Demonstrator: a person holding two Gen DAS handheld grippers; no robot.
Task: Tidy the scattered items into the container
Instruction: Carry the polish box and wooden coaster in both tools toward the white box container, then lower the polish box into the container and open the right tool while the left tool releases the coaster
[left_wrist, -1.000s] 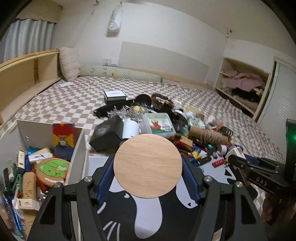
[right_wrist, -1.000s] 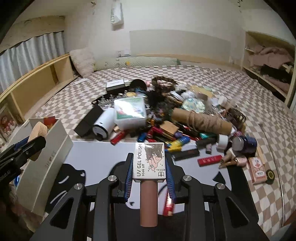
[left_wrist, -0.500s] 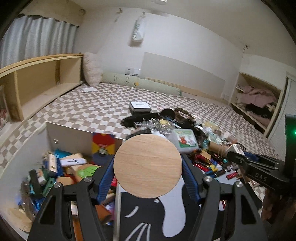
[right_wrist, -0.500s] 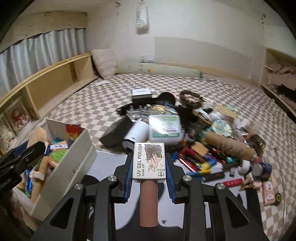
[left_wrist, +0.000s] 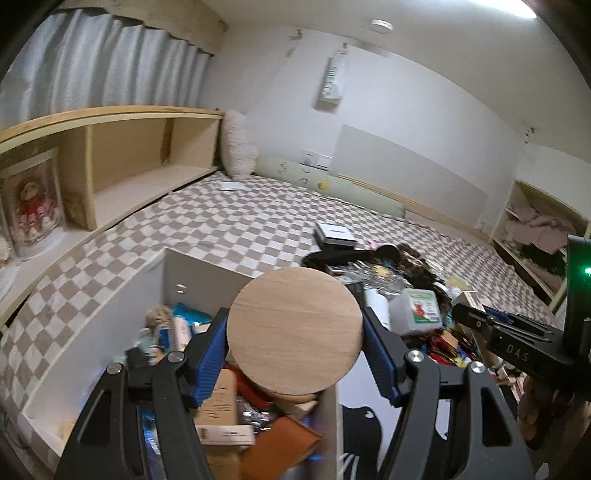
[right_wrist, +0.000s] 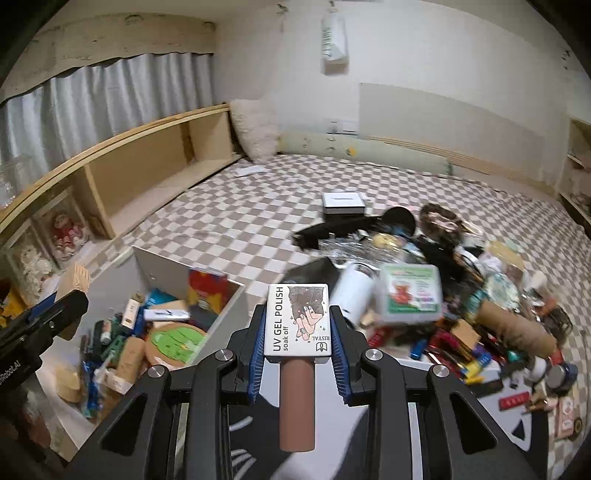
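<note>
My left gripper (left_wrist: 294, 334) is shut on a round wooden disc (left_wrist: 294, 328), held flat-on above the white open box (left_wrist: 110, 314) that is filled with several small items. My right gripper (right_wrist: 297, 334) is shut on a UV gel polish box (right_wrist: 298, 323) with a brown tube (right_wrist: 296, 404) sticking out of its near end. In the right wrist view the white box (right_wrist: 229, 314) lies low left, and the left gripper (right_wrist: 44, 328) shows at the left edge with the disc edge-on. The right gripper (left_wrist: 517, 339) appears at the right of the left wrist view.
A heap of scattered items (right_wrist: 443, 295) covers the checkered bed (right_wrist: 240, 221) to the right: a white cylinder (right_wrist: 354, 291), a clear lidded tub (right_wrist: 410, 295), a twine roll (right_wrist: 517, 328). A wooden shelf (left_wrist: 129, 166) runs along the left. A black-and-white mat (right_wrist: 424, 380) lies below the grippers.
Both grippers have swung left and slightly up, away from the heap and toward the white box, each still carrying its item. The box now sits under the left gripper.
</note>
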